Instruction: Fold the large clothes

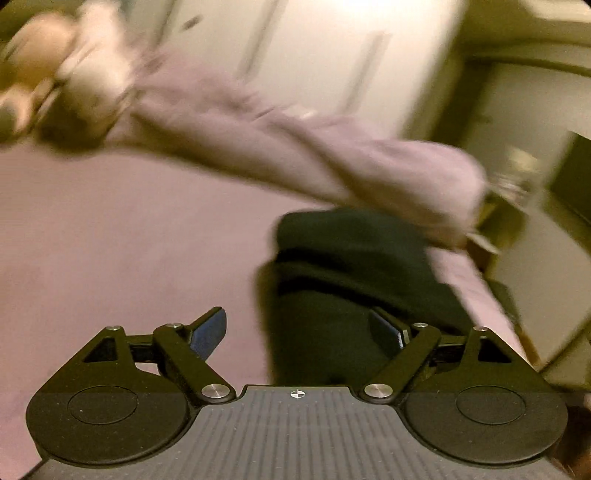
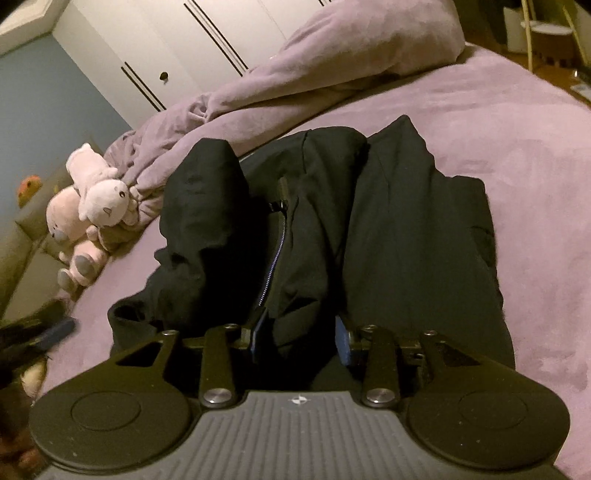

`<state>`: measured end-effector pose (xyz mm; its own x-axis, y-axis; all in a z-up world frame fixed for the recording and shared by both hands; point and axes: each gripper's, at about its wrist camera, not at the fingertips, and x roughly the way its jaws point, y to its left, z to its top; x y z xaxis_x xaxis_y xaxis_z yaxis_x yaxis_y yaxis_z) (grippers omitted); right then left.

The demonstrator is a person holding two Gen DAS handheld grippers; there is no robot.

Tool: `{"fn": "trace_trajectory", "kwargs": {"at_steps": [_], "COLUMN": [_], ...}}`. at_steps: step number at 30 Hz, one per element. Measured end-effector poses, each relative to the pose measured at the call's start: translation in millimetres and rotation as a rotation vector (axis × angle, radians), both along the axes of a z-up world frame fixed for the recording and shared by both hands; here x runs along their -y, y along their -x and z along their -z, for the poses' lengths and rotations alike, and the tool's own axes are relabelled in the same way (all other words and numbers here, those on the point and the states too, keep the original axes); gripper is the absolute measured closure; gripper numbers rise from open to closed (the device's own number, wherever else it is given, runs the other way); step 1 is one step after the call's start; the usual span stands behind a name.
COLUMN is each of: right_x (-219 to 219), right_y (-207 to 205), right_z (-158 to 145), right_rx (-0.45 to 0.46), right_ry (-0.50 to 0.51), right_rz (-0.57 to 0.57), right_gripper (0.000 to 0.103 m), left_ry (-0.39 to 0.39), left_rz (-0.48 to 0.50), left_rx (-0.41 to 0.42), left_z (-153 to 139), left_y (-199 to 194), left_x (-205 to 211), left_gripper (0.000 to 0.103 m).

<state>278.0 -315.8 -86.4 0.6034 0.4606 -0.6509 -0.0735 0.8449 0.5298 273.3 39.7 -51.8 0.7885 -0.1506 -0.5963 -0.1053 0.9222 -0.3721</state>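
Note:
A black zip-up garment lies bunched on a lilac bedsheet, its zipper running down the middle. My right gripper is at the garment's near edge with a fold of black fabric between its blue pads; the jaws stand partly apart around it. In the blurred left wrist view my left gripper is open and empty above the sheet, its right finger over the garment's edge. The left gripper also shows at the right wrist view's left edge.
A rumpled lilac duvet lies along the bed's far side, also in the left wrist view. Pink plush toys sit at the bed's left end. White wardrobe doors stand behind. A floor with furniture lies far right.

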Motion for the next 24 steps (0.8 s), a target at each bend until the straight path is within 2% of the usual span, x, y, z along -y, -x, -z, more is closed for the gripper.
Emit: {"fn": "trace_trajectory", "kwargs": {"at_steps": [3, 5, 7, 8, 10, 12, 15, 18, 20, 23, 24], "right_x": [10.1, 18.5, 26.6, 31.2, 38.9, 37.9, 27.0, 8.2, -5.5, -27.6, -34.0], "right_y": [-3.8, -7.7, -14.0, -18.0, -29.2, -46.6, -69.9, -90.1, -97.7, -103.7, -103.1], "right_z": [1.6, 0.6, 0.2, 0.6, 3.5, 9.9, 18.8, 16.7, 12.2, 5.0, 2.2], "right_rx": [-0.02, -0.028, -0.034, -0.04, -0.054, -0.087, -0.131, -0.15, -0.144, -0.123, -0.106], "right_ry": [-0.064, -0.123, -0.169, -0.192, -0.245, -0.289, -0.361, -0.396, -0.372, -0.27, -0.237], "right_rz": [0.011, 0.023, 0.057, 0.074, 0.103, 0.093, 0.057, 0.008, -0.029, -0.08, -0.099], "right_gripper": [0.059, 0.052, 0.04, 0.038, 0.028, 0.024, 0.022, 0.019, 0.019, 0.02, 0.026], "left_ry": [0.169, 0.25, 0.271, 0.278, 0.31, 0.309, 0.233, 0.237, 0.226, 0.223, 0.228], "left_rz": [-0.04, -0.066, -0.055, -0.043, 0.006, 0.047, 0.06, 0.054, 0.054, 0.051, 0.05], "left_rx": [-0.189, -0.182, -0.173, -0.162, -0.148, -0.157, -0.138, -0.139, -0.141, -0.153, -0.162], "left_z": [38.8, 47.1, 45.0, 43.8, 44.2, 42.5, 40.6, 42.4, 42.0, 41.9, 41.8], "left_y": [-39.9, -46.3, -52.0, -52.1, -50.7, -51.4, -51.6, -47.9, -45.1, -47.4, -48.2], "left_x": [-7.0, -8.2, -5.8, -4.6, -1.0, 8.4, 20.0, 23.2, 24.9, 25.3, 24.3], "left_gripper": [0.025, 0.025, 0.025, 0.025, 0.025, 0.023, 0.022, 0.021, 0.021, 0.02, 0.02]}}
